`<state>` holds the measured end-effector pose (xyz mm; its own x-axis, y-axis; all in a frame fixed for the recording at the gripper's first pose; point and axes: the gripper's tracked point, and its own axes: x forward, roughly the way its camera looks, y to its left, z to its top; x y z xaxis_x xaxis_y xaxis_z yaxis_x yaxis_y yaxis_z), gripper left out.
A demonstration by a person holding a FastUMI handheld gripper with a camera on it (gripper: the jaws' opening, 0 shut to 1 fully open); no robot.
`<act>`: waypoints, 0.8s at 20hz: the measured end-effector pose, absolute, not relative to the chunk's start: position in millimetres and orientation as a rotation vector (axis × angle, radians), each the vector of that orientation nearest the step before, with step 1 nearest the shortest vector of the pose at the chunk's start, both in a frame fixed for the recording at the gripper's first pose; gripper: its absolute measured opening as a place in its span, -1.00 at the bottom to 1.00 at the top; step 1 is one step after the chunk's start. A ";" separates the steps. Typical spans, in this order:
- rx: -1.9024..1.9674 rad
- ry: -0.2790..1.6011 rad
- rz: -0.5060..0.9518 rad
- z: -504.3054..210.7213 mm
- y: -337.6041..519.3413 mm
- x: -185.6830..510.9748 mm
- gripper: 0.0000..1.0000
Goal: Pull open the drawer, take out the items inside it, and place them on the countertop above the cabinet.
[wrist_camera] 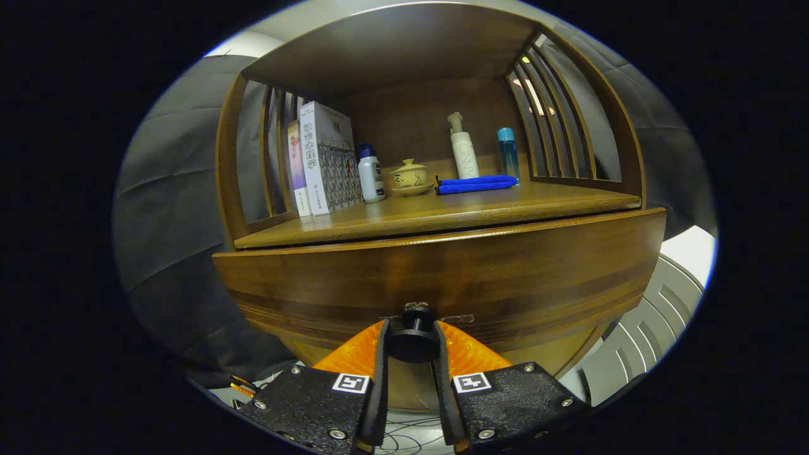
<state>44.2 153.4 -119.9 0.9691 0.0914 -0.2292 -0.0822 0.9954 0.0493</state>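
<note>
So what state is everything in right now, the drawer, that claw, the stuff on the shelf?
Drawer: pulled slightly out, inside hidden.
Knob: clamped between both fingers.
Claw: shut on the knob.
Books: upright.
Pump bottle: upright, capped.
Lidded cup: lid on.
Blue cloth: folded flat.

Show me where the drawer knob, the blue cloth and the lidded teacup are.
drawer knob (413, 343): gripper view, round head, between the jaws.
blue cloth (475, 184): gripper view, middle of the fold.
lidded teacup (409, 175): gripper view, cup's side.
</note>
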 end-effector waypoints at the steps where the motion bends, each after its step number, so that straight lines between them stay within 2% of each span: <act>1: 0.034 0.231 0.091 -120.0 153.6 37.4 -0.31; 16: -0.008 0.213 0.138 -126.9 158.4 -55.2 -0.32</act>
